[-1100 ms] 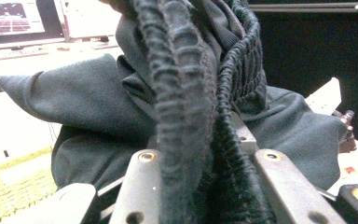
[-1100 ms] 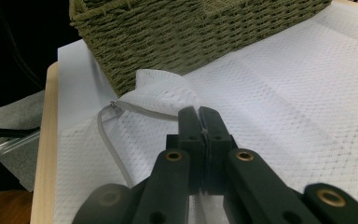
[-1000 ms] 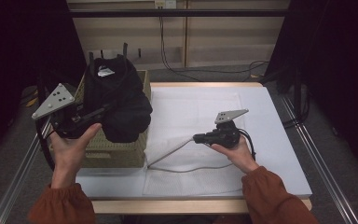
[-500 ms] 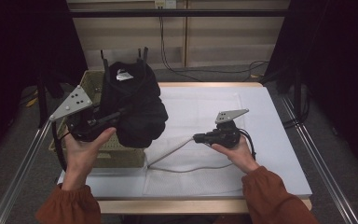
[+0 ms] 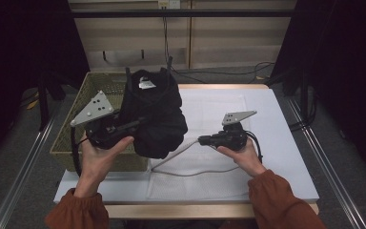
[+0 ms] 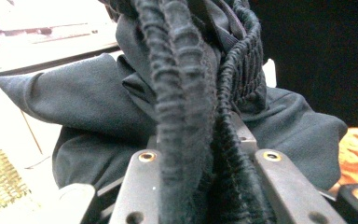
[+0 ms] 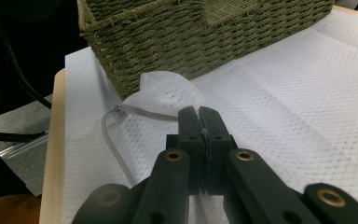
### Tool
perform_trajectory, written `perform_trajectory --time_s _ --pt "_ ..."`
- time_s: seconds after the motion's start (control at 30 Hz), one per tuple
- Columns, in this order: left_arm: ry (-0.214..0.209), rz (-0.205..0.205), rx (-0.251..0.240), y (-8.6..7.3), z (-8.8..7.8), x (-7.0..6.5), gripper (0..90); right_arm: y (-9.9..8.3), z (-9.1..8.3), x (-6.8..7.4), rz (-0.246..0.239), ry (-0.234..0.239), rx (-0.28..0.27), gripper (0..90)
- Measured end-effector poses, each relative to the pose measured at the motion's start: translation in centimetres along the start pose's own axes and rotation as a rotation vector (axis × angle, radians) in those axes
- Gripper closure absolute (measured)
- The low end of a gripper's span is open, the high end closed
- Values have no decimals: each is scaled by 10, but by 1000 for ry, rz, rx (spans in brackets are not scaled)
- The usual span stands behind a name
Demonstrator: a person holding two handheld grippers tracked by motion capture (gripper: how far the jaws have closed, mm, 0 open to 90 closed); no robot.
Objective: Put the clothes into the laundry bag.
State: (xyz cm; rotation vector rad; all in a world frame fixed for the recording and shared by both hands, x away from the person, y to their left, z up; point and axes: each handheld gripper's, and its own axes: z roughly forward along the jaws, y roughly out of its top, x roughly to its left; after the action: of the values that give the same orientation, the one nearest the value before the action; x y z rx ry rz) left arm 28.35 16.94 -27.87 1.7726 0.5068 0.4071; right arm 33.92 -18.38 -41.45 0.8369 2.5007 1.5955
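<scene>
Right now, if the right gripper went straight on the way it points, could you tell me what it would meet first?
Probably the raised white mesh bag corner, just ahead of the shut right gripper; behind it stands the woven basket. Depth is hard to judge.

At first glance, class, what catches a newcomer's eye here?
The black garment, bunched and lifted in the left gripper, hangs between the woven basket at left and the white mesh bag spread mid-table. The right gripper pinches that bag's edge.
</scene>
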Motion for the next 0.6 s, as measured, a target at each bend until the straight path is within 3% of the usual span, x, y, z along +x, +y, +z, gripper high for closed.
perform_trajectory --time_s 0.07,0.13,0.3,0.37,0.6 --pt "-14 -34 10 -5 6 -1 730 1 -1 0 1 1 -3 890" --pt "3 -7 34 -9 11 -5 730 1 -1 0 2 3 -4 890" --pt "-27 -1 85 -18 27 -10 730 2 -1 0 0 5 -3 890" --pt "-18 34 112 -20 31 -14 729 3 -2 1 0 6 -4 890" --pt "-52 56 162 -27 43 -21 728 6 -3 -1 -8 8 -7 890"
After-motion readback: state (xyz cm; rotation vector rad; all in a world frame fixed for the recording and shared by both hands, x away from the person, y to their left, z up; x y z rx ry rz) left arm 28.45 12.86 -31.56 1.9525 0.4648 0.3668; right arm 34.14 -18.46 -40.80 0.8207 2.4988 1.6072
